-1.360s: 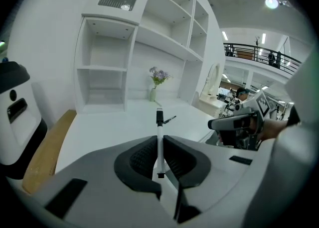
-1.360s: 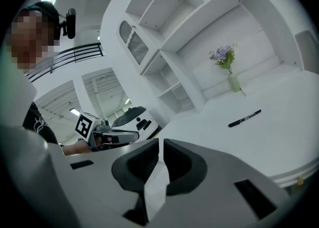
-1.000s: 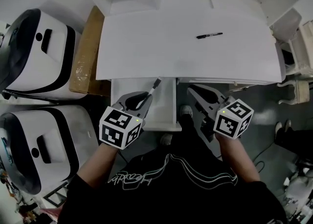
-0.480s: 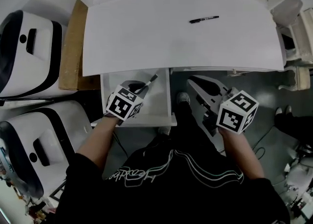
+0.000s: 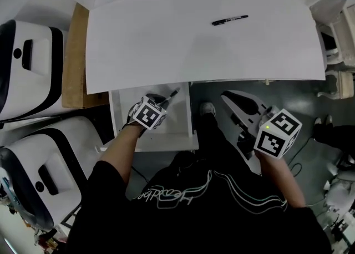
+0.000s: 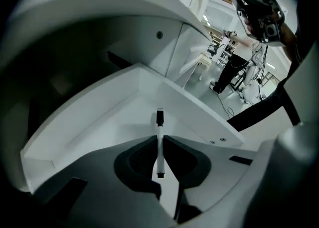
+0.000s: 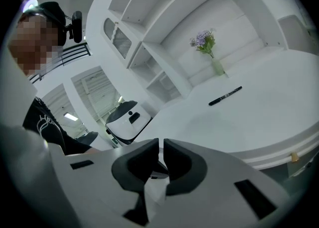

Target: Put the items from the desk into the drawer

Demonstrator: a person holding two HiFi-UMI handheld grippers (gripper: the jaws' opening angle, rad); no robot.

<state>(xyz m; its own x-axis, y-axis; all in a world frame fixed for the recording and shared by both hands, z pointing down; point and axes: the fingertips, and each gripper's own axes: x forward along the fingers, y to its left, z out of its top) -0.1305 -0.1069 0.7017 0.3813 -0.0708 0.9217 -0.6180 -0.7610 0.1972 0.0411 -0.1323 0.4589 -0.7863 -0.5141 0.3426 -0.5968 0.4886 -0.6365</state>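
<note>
A black pen [image 5: 229, 20] lies on the white desk [image 5: 166, 42], seen also in the right gripper view as the black pen [image 7: 225, 96]. Below the desk edge the white drawer [image 5: 183, 122] stands pulled out. My left gripper [image 5: 165, 98] is down inside it, shut on a white marker with a black cap [image 5: 173, 92]. In the left gripper view the marker [image 6: 159, 142] points ahead from the left gripper [image 6: 159, 140] over the drawer floor [image 6: 114, 117]. My right gripper [image 5: 228, 96] hangs right of the drawer, below the desk front. The right gripper [image 7: 161, 145] is shut and holds nothing.
Two white-and-black machines [image 5: 28, 64] [image 5: 44, 161] stand at the left beside a brown board [image 5: 72, 64]. White shelving and a vase of flowers [image 7: 209, 48] sit at the desk's back. White furniture [image 5: 335, 42] is at the right. A shoe [image 5: 208, 108] shows under the desk.
My left gripper has moved forward and down into the open drawer with the marker. The right gripper has stayed about where it was.
</note>
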